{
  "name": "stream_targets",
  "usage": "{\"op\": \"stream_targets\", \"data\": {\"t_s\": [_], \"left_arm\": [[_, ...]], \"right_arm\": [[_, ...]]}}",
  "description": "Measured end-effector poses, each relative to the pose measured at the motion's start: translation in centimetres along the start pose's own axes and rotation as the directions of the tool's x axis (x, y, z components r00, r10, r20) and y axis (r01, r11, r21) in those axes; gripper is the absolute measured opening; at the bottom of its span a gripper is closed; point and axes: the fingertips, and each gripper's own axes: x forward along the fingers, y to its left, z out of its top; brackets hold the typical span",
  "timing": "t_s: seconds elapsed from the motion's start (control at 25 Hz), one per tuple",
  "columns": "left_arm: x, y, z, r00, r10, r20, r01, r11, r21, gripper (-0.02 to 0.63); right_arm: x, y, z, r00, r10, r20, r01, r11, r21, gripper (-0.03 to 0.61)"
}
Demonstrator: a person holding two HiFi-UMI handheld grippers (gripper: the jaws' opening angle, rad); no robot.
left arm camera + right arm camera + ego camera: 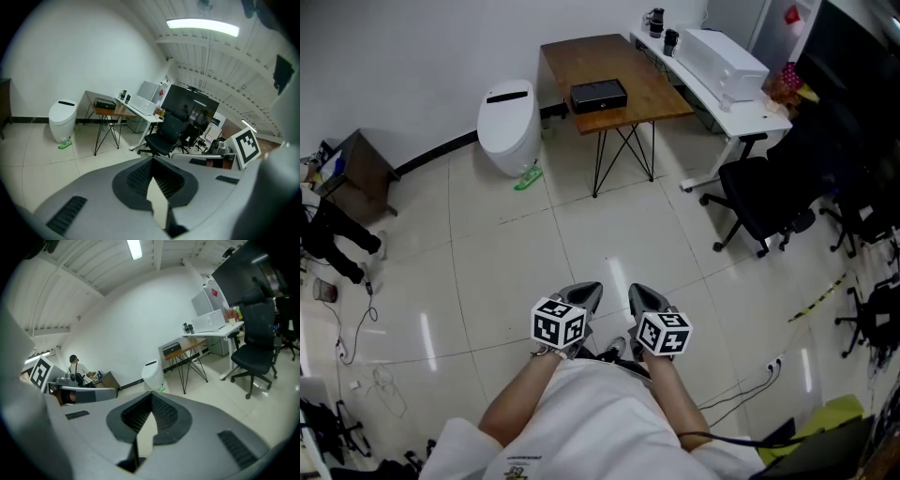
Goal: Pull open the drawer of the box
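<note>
Both tongs are clenched on nothing, the left gripper and right gripper held side by side close to the person's body. The black box sits well apart from them on the wooden table across the tiled floor. The box looks light and stands loose on the tabletop, so a one-handed tug on its drawer would probably drag it towards the edge unless the other gripper braces it, and jaws left shut on arrival would only bump the front.
</note>
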Motion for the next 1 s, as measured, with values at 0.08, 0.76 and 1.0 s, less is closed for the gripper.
{"op": "stream_targets", "data": {"t_s": [0.08,0.76,1.0], "left_arm": [[0.8,-0.6,0.2,1.0,0.013,0.001,-0.013,1.0,0.008,0.002],[10.7,1.4,6.1,1.0,0.013,-0.001,-0.013,1.0,0.012,0.002],[15.7,4.8,10.9,0.999,0.033,0.026,-0.032,0.999,-0.043,0.002]], "right_arm": [[-0.2,-1.1,0.6,1.0,0.001,0.002,-0.001,1.0,-0.001,-0.012],[4.6,-9.6,5.8,0.999,-0.03,-0.034,0.03,0.999,-0.02,-0.012],[9.9,-12.6,10.3,0.996,-0.009,-0.084,0.003,0.997,-0.074,-0.012]]}}
